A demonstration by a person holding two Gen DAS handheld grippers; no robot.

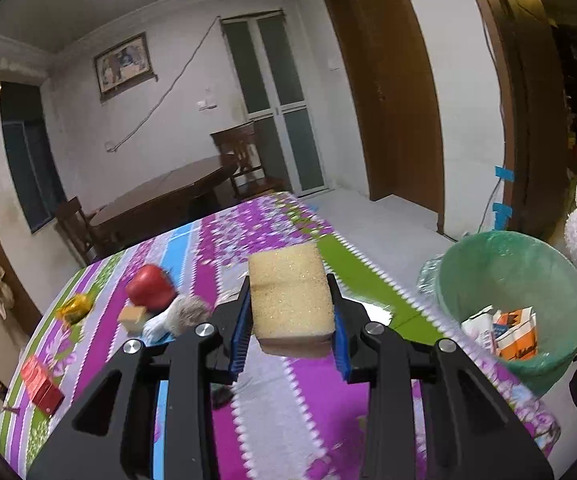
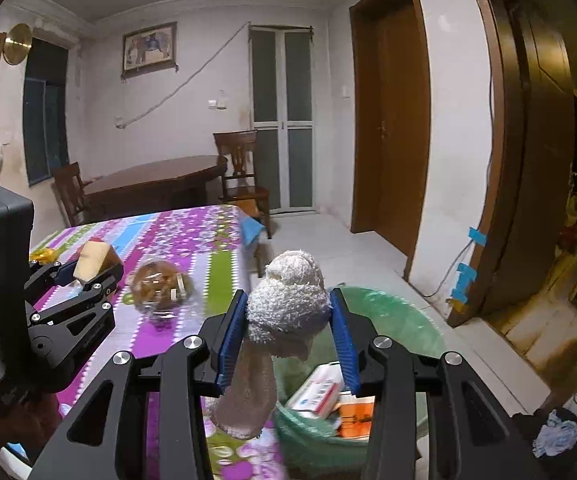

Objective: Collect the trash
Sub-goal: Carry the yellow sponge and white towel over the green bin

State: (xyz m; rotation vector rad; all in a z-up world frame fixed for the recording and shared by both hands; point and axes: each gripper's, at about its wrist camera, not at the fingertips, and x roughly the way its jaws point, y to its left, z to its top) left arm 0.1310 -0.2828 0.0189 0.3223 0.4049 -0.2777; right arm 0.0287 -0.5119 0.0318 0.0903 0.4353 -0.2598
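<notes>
The left gripper [image 1: 292, 320] has its jaws clamped on a yellow sponge [image 1: 290, 292] above the tabletop [image 1: 272, 412]. The right gripper [image 2: 288, 340] is clamped on a white sock [image 2: 284, 308], at the centre of its frame. The green bin [image 1: 504, 268] waits at the right (it holds cartons already). I judge it best to bring each load fully above the rim before opening the jaws.

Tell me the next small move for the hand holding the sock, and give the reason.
Probably carry the right hand-held gripper a little further right, over the green bin, then open it. It is shut on the white sock, whose tail hangs just at the bin's near rim beside the table edge; boxes already lie inside, so the sock likely belongs there.
</notes>
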